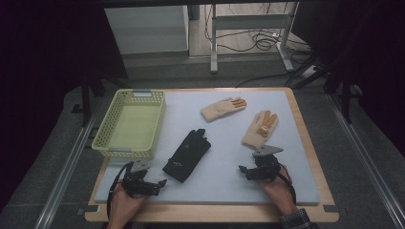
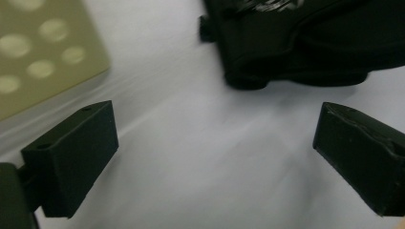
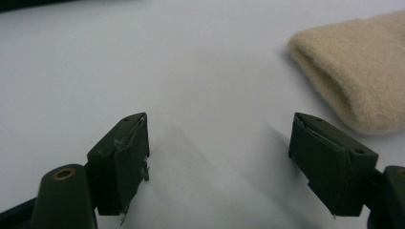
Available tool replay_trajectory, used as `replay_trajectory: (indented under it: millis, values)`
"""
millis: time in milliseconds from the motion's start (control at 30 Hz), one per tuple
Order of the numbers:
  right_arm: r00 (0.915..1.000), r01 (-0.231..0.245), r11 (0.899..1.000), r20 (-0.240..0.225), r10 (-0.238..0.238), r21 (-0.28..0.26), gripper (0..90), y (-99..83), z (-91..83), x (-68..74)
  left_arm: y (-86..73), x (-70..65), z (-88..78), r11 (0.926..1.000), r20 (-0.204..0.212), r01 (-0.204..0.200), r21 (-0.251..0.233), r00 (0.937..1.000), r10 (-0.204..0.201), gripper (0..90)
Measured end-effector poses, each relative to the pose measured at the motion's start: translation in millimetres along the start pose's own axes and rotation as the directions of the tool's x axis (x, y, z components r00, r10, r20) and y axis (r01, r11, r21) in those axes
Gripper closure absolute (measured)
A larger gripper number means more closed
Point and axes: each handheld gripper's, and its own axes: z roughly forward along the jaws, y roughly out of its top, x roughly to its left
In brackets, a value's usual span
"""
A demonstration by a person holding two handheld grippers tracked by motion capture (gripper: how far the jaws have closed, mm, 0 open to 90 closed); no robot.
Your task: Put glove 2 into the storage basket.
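A black glove (image 1: 187, 155) lies flat in the middle of the white mat (image 1: 219, 186). Two beige gloves with orange fingertips lie farther back, one (image 1: 223, 109) at the centre rear and one (image 1: 259, 129) to the right. My left gripper (image 1: 160, 183) rests near the front left, open and empty, just short of the black glove (image 2: 296, 43). In the left gripper view its jaws (image 2: 215, 157) stand wide apart over bare mat. My right gripper (image 1: 242, 171) sits at the front right, below the nearer beige glove. Its jaws (image 3: 219, 162) are open and hold nothing, with the glove's cuff (image 3: 358, 71) ahead to the right.
A pale yellow perforated basket (image 1: 129, 124) stands at the left of the mat, with nothing in it; its corner (image 2: 43, 52) is close to my left gripper. The wooden table edge (image 1: 210, 213) runs along the front. Desk legs and cables stand beyond the table.
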Motion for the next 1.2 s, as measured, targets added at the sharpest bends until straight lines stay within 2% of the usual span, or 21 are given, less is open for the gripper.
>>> replay_trajectory:
  millis: [333, 500, 567, 833, 900, 967, 1000, 1100, 1200]
  values:
    - [1.0, 0.002, 1.0, 0.002, -0.002, -0.001, 21.1, -0.1, 0.0, 0.2, 27.3, -9.5, -4.1, 0.9996, 0.064, -0.027, 0.01, 0.9976, 0.026, 0.0]
    - [1.0, 0.002, 1.0, 0.002, -0.002, -0.001, 21.0, -0.1, 0.0, 0.1, 49.8, -15.5, -2.9, 0.9982, 0.081, -0.05, 0.032, 0.9956, 0.047, 0.0]
    - [1.0, 0.001, 1.0, 0.002, -0.001, -0.001, 21.0, -0.1, 0.0, 0.2, 58.9, -18.8, 1.7, 0.9974, 0.086, -0.063, 0.036, 0.9945, 0.06, 0.0]
    - [1.0, 0.002, 1.0, 0.002, -0.002, -0.001, 21.0, -0.2, 0.0, 0.1, 85.9, -29.0, 25.6, 0.995, 0.108, -0.074, 0.067, 0.9919, 0.066, 0.0]
    - [1.0, 0.002, 1.0, 0.002, -0.002, -0.001, 21.0, -0.2, 0.1, 0.1, 92.7, -33.5, 33.7, 0.9933, 0.099, -0.083, 0.081, 0.9923, 0.074, 0.0]
    - [1.0, 0.002, 1.0, 0.002, -0.002, -0.001, 21.0, -0.2, 0.0, 0.1, 96.9, -36.5, 40.9, 0.9901, 0.072, -0.094, 0.104, 0.9936, 0.087, 0.0]
    - [1.0, 0.002, 1.0, 0.002, -0.002, -0.001, 21.0, -0.2, 0.0, 0.1, 99.4, -38.4, 47.2, 0.9861, 0.046, -0.109, 0.126, 0.9935, 0.104, 0.0]
    - [1.0, 0.003, 1.0, 0.002, -0.003, 0.0, 21.0, -0.3, -0.1, 0.0, 101.9, -37.1, 57.3, 0.9832, 0.052, -0.107, 0.148, 0.9936, 0.1, 0.0]
    - [1.0, 0.003, 1.0, 0.002, -0.003, 0.0, 21.0, -0.3, -0.1, 0.0, 102.0, -34.3, 67.0, 0.9782, 0.025, -0.104, 0.18, 0.9946, 0.101, 0.0]
